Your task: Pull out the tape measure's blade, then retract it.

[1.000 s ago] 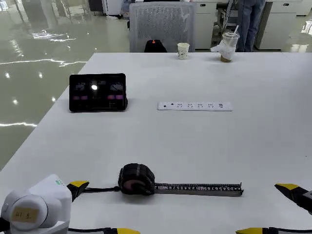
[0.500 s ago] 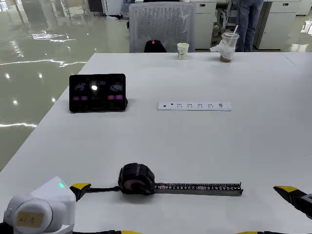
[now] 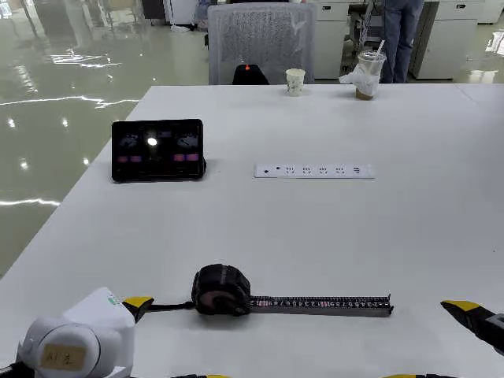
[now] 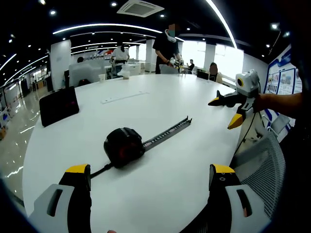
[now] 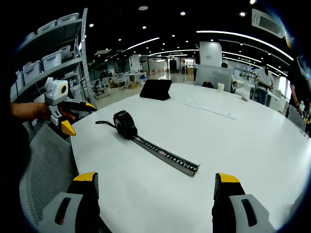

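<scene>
A black tape measure [image 3: 220, 290] lies on the white table [image 3: 315, 228], its blade [image 3: 323, 304] pulled out flat to the right and a thin black wrist strap trailing left. My left gripper [image 3: 165, 340] is open just left of the strap, and one yellow fingertip [image 3: 138, 302] is near the strap's end. My right gripper [image 3: 431, 342] is open to the right of the blade's hook, apart from it. The left gripper view has the case [image 4: 124, 145] ahead of the left gripper [image 4: 149, 171]. In the right gripper view the blade [image 5: 165, 155] ends ahead of the right gripper [image 5: 156, 178].
A dark tablet [image 3: 157, 150] stands at mid left and a white power strip [image 3: 313, 171] lies beyond the tape. At the far edge are a paper cup [image 3: 295, 81] and a plastic drink cup [image 3: 368, 75]. Behind the table is a grey mesh chair [image 3: 260, 39].
My left gripper has shifted a little to the right, toward the strap end. The tape measure, its blade and the right gripper have stayed put.
</scene>
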A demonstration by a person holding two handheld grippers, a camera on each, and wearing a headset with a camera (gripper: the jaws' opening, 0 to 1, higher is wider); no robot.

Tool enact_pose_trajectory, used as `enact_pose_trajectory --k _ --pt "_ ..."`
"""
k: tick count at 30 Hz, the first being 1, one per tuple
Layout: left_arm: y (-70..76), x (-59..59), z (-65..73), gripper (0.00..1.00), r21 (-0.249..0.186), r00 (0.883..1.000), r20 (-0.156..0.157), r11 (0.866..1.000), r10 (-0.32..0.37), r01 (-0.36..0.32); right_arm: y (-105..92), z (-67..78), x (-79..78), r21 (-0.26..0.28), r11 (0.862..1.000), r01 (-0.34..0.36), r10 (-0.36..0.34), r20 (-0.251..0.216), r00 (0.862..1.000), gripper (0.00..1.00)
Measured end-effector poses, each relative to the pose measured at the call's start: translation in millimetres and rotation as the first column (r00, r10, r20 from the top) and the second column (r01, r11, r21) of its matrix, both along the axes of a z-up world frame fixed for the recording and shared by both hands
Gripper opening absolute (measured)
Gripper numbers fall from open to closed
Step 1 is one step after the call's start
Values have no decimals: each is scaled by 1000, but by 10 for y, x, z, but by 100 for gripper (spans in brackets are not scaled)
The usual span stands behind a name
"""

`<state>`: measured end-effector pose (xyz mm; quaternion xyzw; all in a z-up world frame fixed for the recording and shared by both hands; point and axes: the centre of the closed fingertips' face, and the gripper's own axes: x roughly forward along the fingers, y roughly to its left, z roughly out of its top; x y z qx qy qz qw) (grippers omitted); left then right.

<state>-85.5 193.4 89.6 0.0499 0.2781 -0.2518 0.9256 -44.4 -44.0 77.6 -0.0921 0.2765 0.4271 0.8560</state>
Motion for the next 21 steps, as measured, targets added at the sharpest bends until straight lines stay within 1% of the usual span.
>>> enact_pose_trajectory --k 4,7,8,10,12,17,21 --pt "-43 5 -4 99 1 1000 0 1000 2 -2 -1 11 -14 -2 1000 -4 4 1 1000 99" --pt "-81 19 -13 99 -7 1000 -8 1000 15 -15 -3 18 -18 0 1000 -5 5 2 1000 99" --pt "-104 19 -24 99 -6 1000 -14 1000 17 -17 -7 11 -22 -2 1000 -7 7 -2 1000 99" --pt "-133 24 -34 99 14 1000 -10 1000 14 -14 -14 4 -27 -12 1000 -15 15 2 1000 98" --pt "-159 32 -42 99 16 1000 -13 1000 12 -12 -15 -2 -33 -21 999 -28 28 8 1000 97" --pt "-217 79 -47 99 24 1000 -15 1000 17 -16 -23 1 -24 -24 999 -36 37 9 999 95" --pt "-248 137 -38 99 13 999 -12 999 38 -38 -33 -9 -13 -38 997 -62 63 16 998 93"
